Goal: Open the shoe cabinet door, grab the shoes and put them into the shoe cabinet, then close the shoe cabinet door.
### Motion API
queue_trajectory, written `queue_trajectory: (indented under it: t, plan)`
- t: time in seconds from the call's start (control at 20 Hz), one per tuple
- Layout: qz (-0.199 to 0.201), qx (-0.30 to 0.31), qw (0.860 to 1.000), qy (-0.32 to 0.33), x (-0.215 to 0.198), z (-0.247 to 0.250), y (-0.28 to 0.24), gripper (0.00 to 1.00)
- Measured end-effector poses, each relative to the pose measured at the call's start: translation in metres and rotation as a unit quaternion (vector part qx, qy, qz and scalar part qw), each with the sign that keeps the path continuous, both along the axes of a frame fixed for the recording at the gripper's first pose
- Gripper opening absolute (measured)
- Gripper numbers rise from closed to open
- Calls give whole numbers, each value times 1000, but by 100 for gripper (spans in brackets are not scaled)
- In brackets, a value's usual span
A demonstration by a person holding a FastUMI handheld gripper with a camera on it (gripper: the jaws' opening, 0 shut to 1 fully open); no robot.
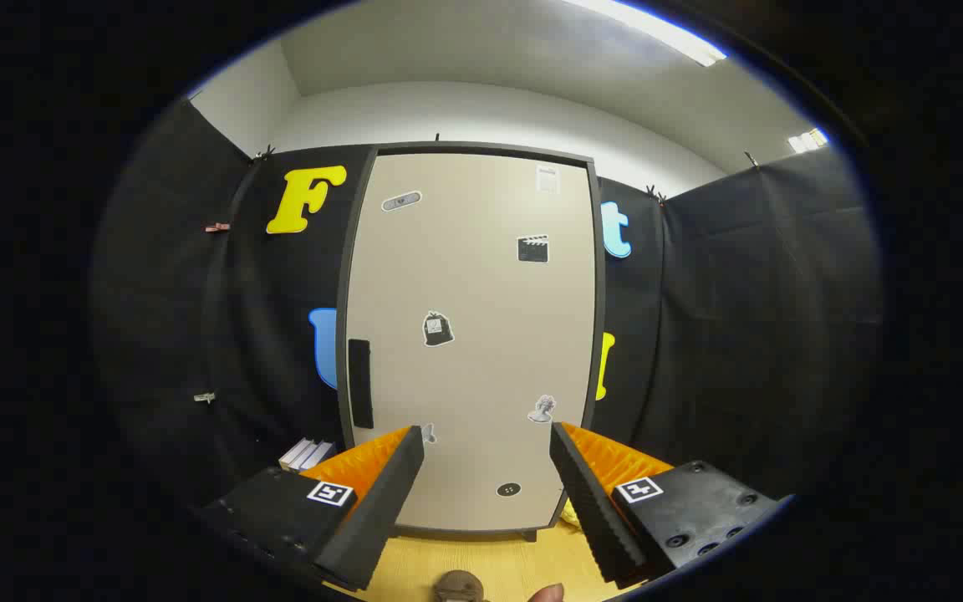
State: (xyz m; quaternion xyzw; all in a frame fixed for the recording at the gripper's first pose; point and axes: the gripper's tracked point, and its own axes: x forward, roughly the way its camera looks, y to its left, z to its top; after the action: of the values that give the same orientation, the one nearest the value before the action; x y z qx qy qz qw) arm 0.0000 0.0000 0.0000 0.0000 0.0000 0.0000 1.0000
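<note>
My gripper [487,435] hung empty, fingers wide apart. Tall beige flat-panel shoe cabinet door [473,334] stood closed straight ahead. I judged it stiff, light-swinging; best hold seemed the dark vertical handle [360,383] near its edge.

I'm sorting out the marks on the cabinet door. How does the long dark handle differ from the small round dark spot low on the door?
The handle is a tall upright bar at the door's left edge, mid-height; the round spot is small, sitting near the bottom between the open, empty gripper's fingers. Both are dark.
</note>
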Motion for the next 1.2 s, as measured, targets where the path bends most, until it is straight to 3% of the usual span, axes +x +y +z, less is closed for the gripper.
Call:
queue_trajectory:
  t: [0.7, 1.2]
  plan:
    - [-4, -5, 1000, 4, -1, 0, 9, 98]
    - [38, 30, 999, -11, 27, 18, 77, 98]
